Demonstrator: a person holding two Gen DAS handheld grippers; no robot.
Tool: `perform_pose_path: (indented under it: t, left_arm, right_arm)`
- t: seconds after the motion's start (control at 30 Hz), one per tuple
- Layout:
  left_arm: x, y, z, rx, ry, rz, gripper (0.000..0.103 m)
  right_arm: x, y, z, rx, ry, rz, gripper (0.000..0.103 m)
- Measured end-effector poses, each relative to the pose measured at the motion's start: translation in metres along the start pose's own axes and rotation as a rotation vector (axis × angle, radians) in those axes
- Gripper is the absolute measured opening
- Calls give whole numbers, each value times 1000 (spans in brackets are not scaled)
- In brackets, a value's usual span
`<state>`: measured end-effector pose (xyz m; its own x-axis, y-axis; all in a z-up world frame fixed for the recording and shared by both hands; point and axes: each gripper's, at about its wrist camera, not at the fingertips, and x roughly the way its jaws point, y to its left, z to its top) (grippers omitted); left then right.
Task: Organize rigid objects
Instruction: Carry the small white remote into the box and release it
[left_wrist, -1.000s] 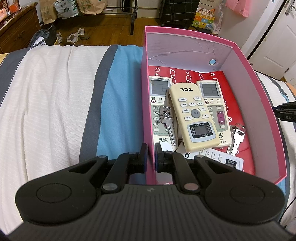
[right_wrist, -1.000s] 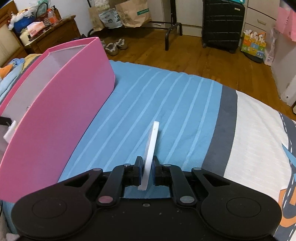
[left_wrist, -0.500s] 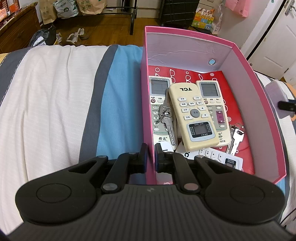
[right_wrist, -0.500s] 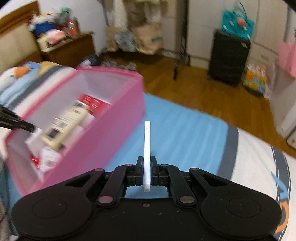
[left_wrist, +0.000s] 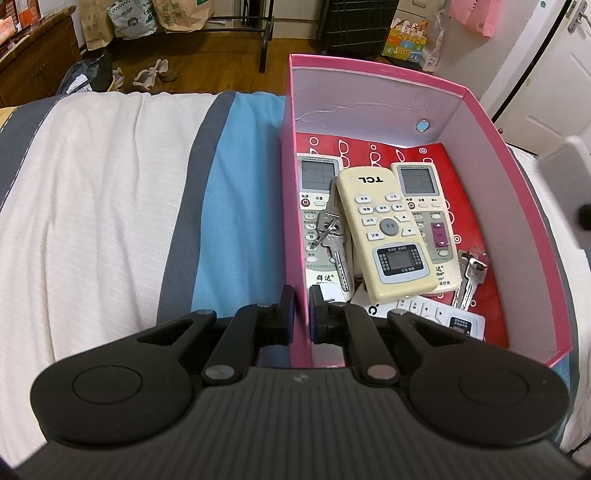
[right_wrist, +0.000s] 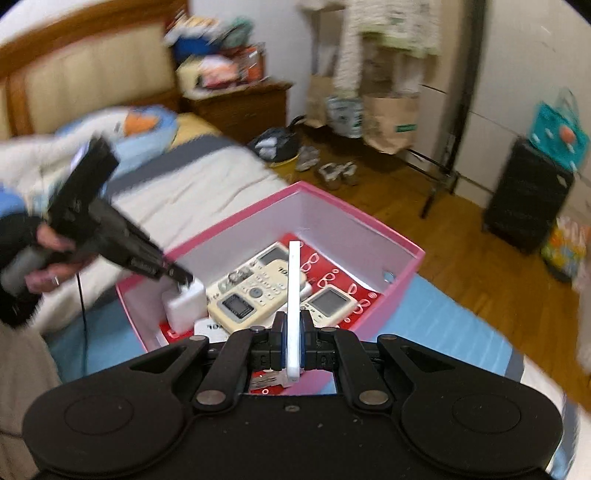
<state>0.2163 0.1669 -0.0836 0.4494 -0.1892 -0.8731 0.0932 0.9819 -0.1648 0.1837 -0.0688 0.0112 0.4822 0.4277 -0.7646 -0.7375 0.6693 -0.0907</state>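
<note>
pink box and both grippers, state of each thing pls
pink box: open, no lid on, part filled
left hand-held gripper: shut on the box's near wall
right hand-held gripper: shut on the thin white slab, edge-on above the box
TCL remote: face up on two remotes

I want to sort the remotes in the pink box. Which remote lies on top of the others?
The cream remote marked TCL. It lies across the two grey-white remotes, which rest flat beneath it on either side.
</note>
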Motion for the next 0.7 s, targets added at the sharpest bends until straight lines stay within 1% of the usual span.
perform_pose_path:
  t: [0.17, 0.27, 0.33, 0.43, 0.5, 0.63, 0.7]
  left_arm:
    - [-1, 3, 0, -3, 0, -7, 7]
    - [-1, 4, 0, -5, -1, -12, 7]
    - [-1, 5, 0, -6, -3, -16, 7]
    - [-1, 5, 0, -6, -4, -21, 7]
    - [-1, 6, -1, -4, -6, -24, 8]
    - [0, 8, -2, -3, -12, -36, 8]
    - [0, 8, -2, 0, -13, -39, 8]
  right_arm:
    - [39, 19, 19, -223, 88, -49, 8]
    - [64, 22, 23, -332, 142, -116, 8]
    - [81, 26, 23, -430, 173, -179, 8]
    - [102, 27, 22, -536, 203, -222, 8]
    - [111, 27, 22, -584, 213, -239, 8]
    - [128, 20, 26, -615, 235, -258, 7]
    - [135, 21, 25, -662, 232, -273, 7]
